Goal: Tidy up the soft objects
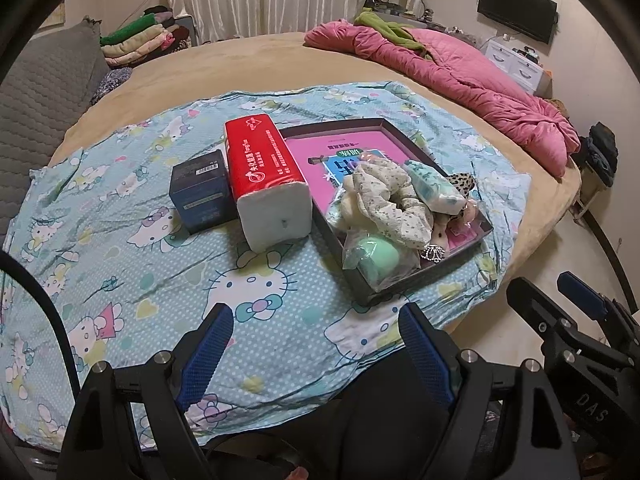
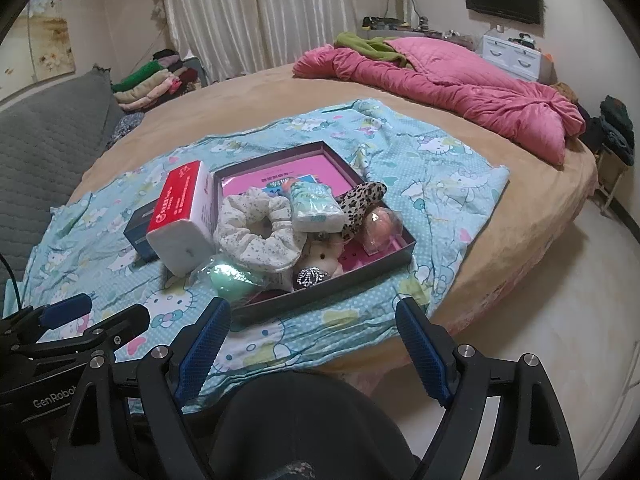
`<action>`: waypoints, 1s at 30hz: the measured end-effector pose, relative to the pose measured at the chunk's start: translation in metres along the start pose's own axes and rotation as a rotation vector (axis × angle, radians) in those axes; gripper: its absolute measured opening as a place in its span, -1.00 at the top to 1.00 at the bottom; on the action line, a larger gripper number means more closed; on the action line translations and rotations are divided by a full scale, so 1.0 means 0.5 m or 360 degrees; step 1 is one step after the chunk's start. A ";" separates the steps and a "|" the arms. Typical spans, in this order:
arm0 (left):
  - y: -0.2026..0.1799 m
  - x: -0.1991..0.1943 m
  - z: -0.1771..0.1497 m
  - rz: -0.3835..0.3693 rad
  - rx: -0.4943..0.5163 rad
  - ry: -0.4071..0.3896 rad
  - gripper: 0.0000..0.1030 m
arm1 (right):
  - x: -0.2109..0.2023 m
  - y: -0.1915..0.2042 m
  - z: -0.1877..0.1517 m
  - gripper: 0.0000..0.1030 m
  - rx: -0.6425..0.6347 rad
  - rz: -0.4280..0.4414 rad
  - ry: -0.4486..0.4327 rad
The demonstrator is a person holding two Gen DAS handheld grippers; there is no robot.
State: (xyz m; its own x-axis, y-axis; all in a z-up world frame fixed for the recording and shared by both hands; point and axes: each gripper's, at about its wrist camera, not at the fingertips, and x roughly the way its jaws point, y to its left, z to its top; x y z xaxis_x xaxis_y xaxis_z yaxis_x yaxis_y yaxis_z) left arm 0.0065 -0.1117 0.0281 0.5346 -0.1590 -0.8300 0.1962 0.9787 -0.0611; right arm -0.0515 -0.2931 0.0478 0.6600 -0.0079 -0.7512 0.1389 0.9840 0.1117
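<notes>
Already heaped in the tray [image 2: 400, 258] just ahead of both tongs, left tongs [image 1: 316, 344] and right tongs [image 2: 314, 338] gaping and empty, the scrunchie [image 2: 256, 232] and other soft things suit either finished sorting or unpacking.

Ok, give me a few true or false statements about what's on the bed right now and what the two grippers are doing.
1. The red tissue pack lies inside the tray. False: it lies beside the tray, on the cartoon sheet.
2. The green ball in a bag sits at the tray's near corner. True.
3. The left gripper holds a scrunchie. False: its jaws are open and empty.
4. The right gripper is open. True.
5. A pink quilt lies on the far side of the bed. True.
</notes>
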 end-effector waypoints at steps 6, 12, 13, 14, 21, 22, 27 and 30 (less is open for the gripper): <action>0.003 0.004 -0.001 0.0010 -0.0004 0.0009 -0.63 | 0.001 -0.001 -0.001 -0.66 0.0003 -0.0001 0.0004; 0.002 0.003 -0.002 0.0015 0.0001 0.0012 -0.63 | 0.001 -0.001 -0.002 -0.66 0.0005 -0.0002 0.0007; 0.002 0.003 -0.003 0.0015 0.0001 0.0012 -0.63 | 0.000 -0.002 -0.002 -0.66 0.0005 -0.0003 0.0006; 0.002 0.003 -0.003 0.0016 0.0000 0.0013 -0.63 | 0.001 -0.001 -0.002 -0.66 0.0004 -0.0001 0.0007; 0.005 0.002 -0.004 0.0022 -0.0005 0.0016 -0.63 | 0.001 -0.002 -0.003 -0.66 0.0001 -0.0001 0.0005; 0.006 0.002 -0.004 0.0023 -0.0005 0.0016 -0.63 | 0.001 -0.002 -0.003 -0.66 0.0000 0.0000 0.0005; 0.007 0.002 -0.004 0.0025 -0.0004 0.0017 -0.63 | 0.000 -0.001 -0.003 -0.67 0.0000 -0.0001 0.0008; 0.008 0.002 -0.003 0.0025 -0.0004 0.0020 -0.63 | 0.001 -0.001 -0.003 -0.66 0.0001 -0.0001 0.0007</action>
State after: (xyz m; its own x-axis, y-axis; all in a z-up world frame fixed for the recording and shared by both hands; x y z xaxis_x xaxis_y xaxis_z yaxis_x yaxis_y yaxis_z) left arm 0.0065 -0.1080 0.0259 0.5271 -0.1420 -0.8379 0.1858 0.9813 -0.0495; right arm -0.0524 -0.2931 0.0466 0.6566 -0.0080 -0.7542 0.1400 0.9839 0.1114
